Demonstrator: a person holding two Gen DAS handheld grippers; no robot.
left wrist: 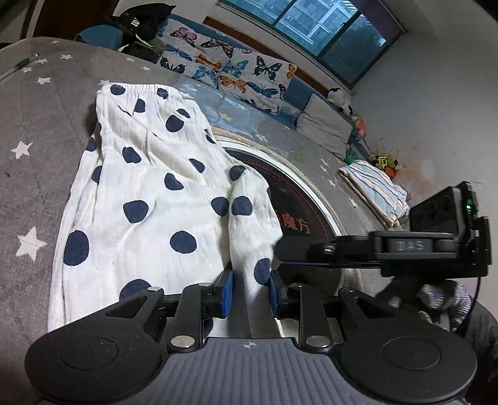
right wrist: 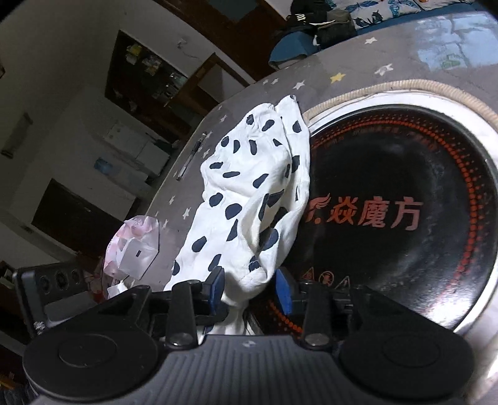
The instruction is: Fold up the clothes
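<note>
Polka-dot trousers [left wrist: 155, 187] lay on the table [left wrist: 28, 193]; 1 leg end was clamped by left gripper [left wrist: 250, 291], right gripper [right wrist: 250, 288] was loosened w/ cloth between.

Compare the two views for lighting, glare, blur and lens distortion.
Left wrist view: evenly lit, sharp polka-dot garment, window bowed by the fisheye. Right wrist view: dimmer, dark room at left, faint sheen on the black round cooktop, edges curved.
</note>
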